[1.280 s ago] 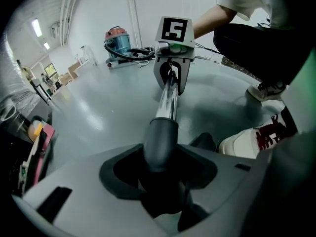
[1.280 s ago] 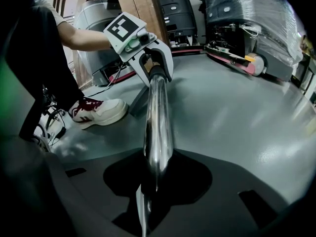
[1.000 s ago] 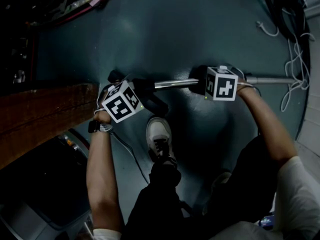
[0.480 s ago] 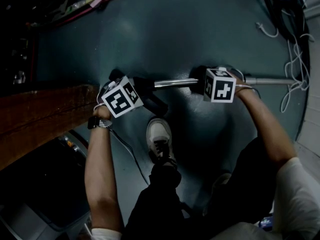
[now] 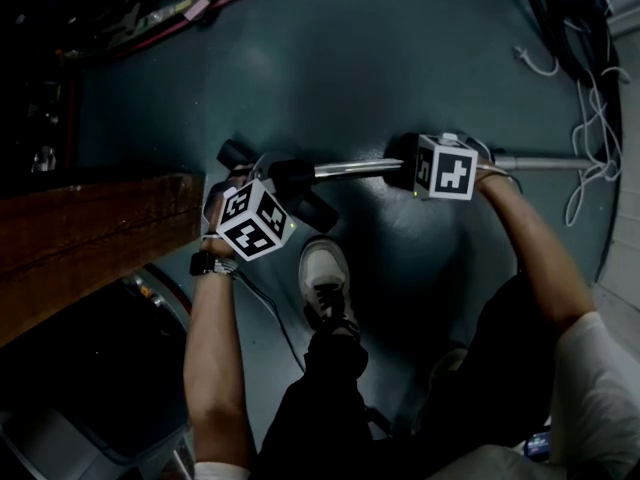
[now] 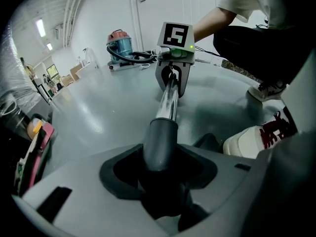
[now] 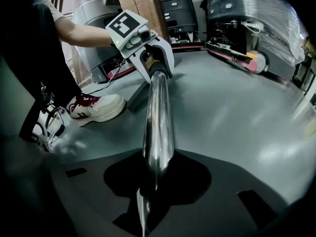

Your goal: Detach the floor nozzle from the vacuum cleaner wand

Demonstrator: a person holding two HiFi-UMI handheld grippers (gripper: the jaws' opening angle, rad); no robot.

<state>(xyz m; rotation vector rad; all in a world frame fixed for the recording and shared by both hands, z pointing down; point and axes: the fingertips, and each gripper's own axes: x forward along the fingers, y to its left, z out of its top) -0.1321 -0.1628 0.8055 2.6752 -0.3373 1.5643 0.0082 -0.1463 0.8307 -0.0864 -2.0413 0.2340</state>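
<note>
Standing nearest: white shoe (image 5: 325,278), just beside the floor nozzle (image 5: 300,190).
Left tool (image 6: 159,177): jaws fairly wide and clamped on the nozzle's dark plastic neck, where the wand (image 7: 158,112) enters it.
Right tool (image 7: 150,184): jaws clamped round the chrome wand further along; they have just closed tighter on it.
Location: nozzle and wand run low along the floor (image 5: 400,68), not yet separated, with the nozzle end toward the wooden table (image 5: 90,223) edge.
Handling: wand judged stiff, polished and likely slippery; neck judged rigid and light. Hold the neck close to the joint and the wand just beyond it, then pull straight along the axis.
Containers: blue vacuum drum (image 6: 121,44), far across the floor; contents not visible.
</note>
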